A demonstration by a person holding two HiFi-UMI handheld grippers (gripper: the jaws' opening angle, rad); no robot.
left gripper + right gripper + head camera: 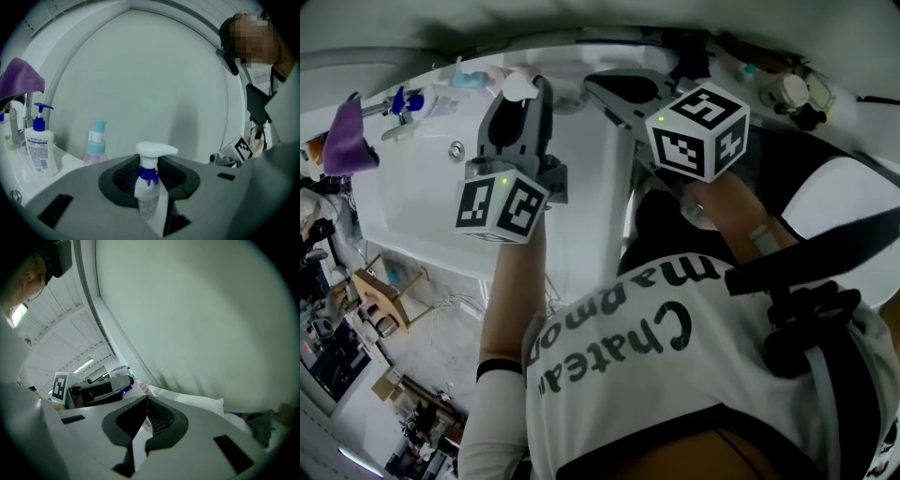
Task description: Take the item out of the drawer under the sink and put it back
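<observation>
My left gripper (521, 94) is raised over the white sink (422, 202), shut on a small spray bottle (518, 86). In the left gripper view the spray bottle (149, 185) stands upright between the jaws of the left gripper (150, 161). It has a white trigger head, a blue collar and a clear body. My right gripper (602, 90) hovers to the right of it, pointing away from me. In the right gripper view the right gripper (146, 400) has its tips together and nothing between them. No drawer shows in any view.
A white pump bottle (40, 150), a bottle with a light blue cap (96, 145), a faucet (16, 126) and a purple cloth (18, 82) sit at the sink's back left. A mirror rises behind. Small toiletries (787, 92) lie at the far right.
</observation>
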